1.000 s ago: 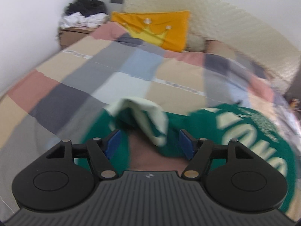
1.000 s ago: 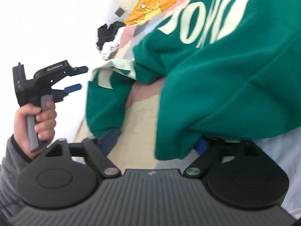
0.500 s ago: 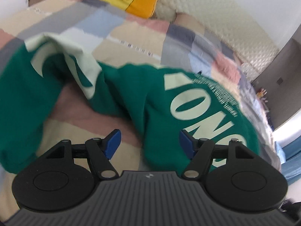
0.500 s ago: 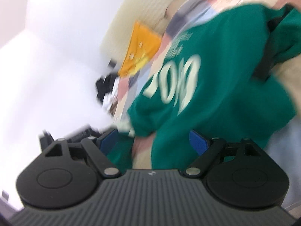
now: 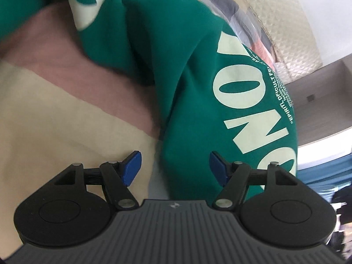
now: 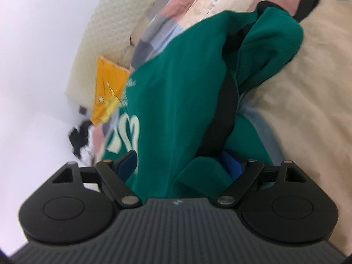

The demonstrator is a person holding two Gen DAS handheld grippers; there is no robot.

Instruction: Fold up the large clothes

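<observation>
A green sweatshirt with large pale letters lies crumpled on the patchwork bedspread. My left gripper hangs low over its near edge, jaws open; the green hem reaches in between the blue pads on the right side, and neither pad presses it. In the right wrist view the same sweatshirt is bunched, with a black strip showing in its folds. My right gripper stands wide open with the cloth filling the gap between its fingers; a green fold partly hides the right pad.
A quilted cream headboard runs along the far side of the bed. A yellow pillow leans against it, and a dark heap of clothes sits beyond. Bare beige bedspread lies to the right of the sweatshirt.
The left gripper has dropped and tilted down close to the sweatshirt's edge. The right gripper has swung and rolled, and the green cloth now lies between its fingers. Neither gripper's opening has visibly changed.
</observation>
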